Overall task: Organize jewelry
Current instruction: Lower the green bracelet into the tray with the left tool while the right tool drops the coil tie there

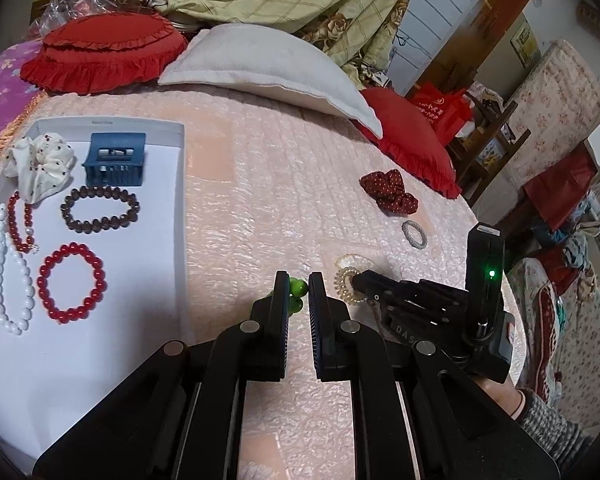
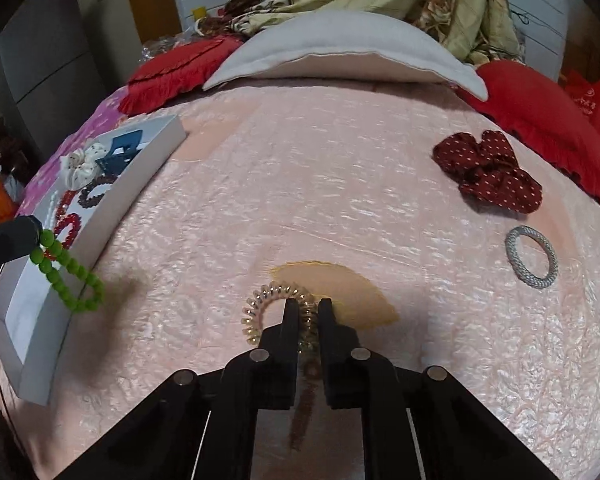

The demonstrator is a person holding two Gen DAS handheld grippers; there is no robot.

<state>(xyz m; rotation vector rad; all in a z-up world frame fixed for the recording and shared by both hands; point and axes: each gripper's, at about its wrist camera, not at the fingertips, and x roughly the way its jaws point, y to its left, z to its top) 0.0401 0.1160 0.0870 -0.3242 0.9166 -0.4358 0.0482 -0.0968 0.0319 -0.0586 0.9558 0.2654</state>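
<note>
While both grip: two pieces in transit.
Left gripper: clamped on green bracelet — next, lower it into the tray (far left).
Right gripper: pinching spiral hair tie — lift next.

The green bead bracelet is mostly hidden behind the left jaws.

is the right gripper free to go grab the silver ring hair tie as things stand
Probably not yet: the right gripper is shut on the spiral hair tie. The bedspread toward the silver ring hair tie looks clear.
</note>
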